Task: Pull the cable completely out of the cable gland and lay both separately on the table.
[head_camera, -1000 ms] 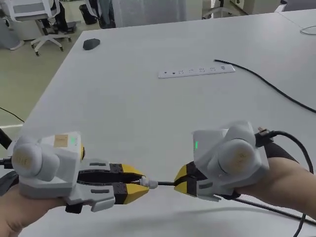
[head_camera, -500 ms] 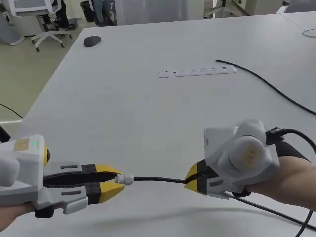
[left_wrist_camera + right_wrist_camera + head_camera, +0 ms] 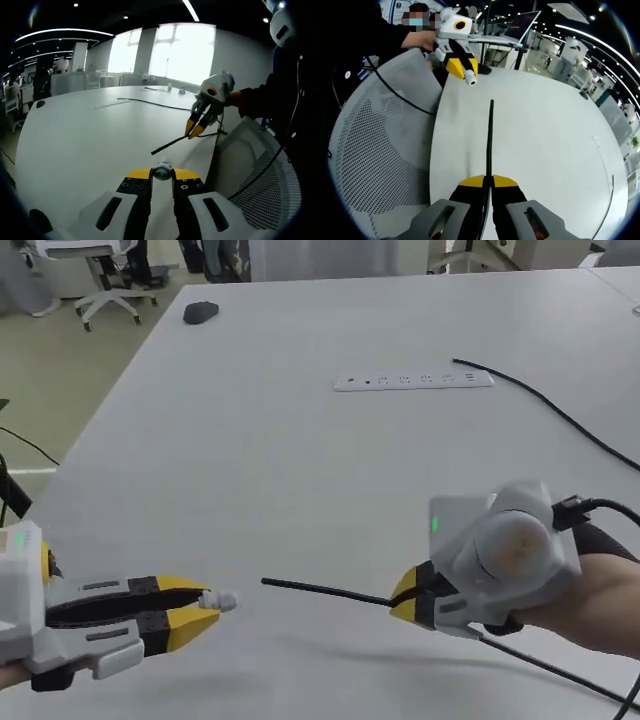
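**Cable clear of the gland: both pieces ready to set down apart**

My left claw is pinched shut on the small white plastic cable gland, which pokes out just past the yellow tips. My right claw is clamped on the thin black cable. The cable's free end points at the gland with open air between them. I hold both over the near edge of the wide white counter, the gland toward the near left corner.

I judge the pull finished; what remains is the laying down. I'd lower each claw until its piece touches the counter before loosening, and keep the two well apart. The gland is round and could roll, so I'd let go gently. A dark line runs back from under my right claw toward the near right corner. It is probably the rest of the cable, though I can't be sure, so I'd lay the free end further in from the edge.

The counter is smooth, matt and hard. Toward its far edge lies a long white power strip, with its black lead running to the right edge. A dark computer mouse sits near the far left corner. Beyond it are office chairs on a pale floor, in a bright open office.
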